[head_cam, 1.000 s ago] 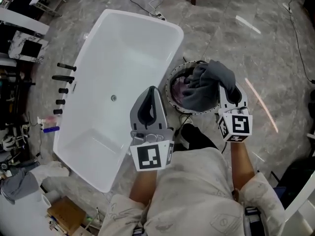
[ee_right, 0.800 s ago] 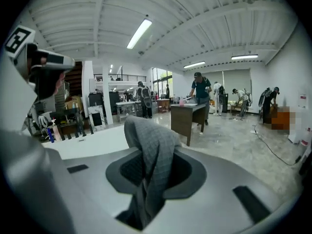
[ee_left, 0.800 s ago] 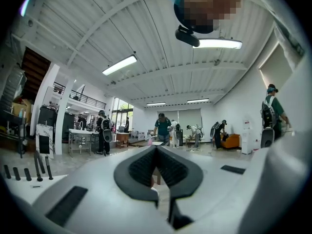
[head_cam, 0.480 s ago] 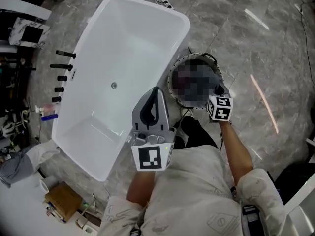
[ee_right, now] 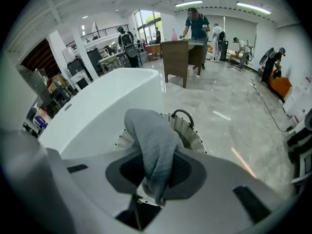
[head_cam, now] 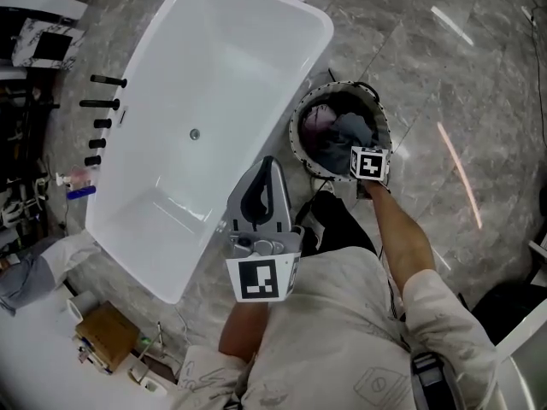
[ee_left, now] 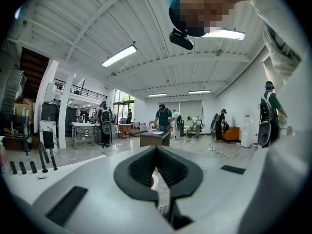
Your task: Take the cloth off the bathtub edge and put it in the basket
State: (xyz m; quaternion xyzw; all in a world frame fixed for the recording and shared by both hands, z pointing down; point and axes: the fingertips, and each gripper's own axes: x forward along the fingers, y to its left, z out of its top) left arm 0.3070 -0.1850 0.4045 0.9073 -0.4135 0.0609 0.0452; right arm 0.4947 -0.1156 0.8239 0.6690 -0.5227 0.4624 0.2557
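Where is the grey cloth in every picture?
Head view: cloth upper right of centre, inside the basket.
Left gripper view: not in it.
Right gripper view: cloth in the middle, between the jaws.
Shared landmark: the white bathtub, left of the basket in both.

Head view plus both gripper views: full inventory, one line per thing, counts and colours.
bathtub: 1, white, on the floor left of the basket
tap fittings: 5, black, in a row along the tub's left side
basket: 1, white weave with a black handle, on the floor by the tub's right rim
cloth: 1, grey, over the basket, one end pinched in the right gripper
pink fabric: 1 seen, inside the basket
cardboard box: 1, brown, on the floor at lower left
floor: grey marble tiles
people: several, far end of the hall
left gripper: 1, grey, jaws together, empty, above the tub's near rim
right gripper: 1, grey, shut on the cloth, at the basket
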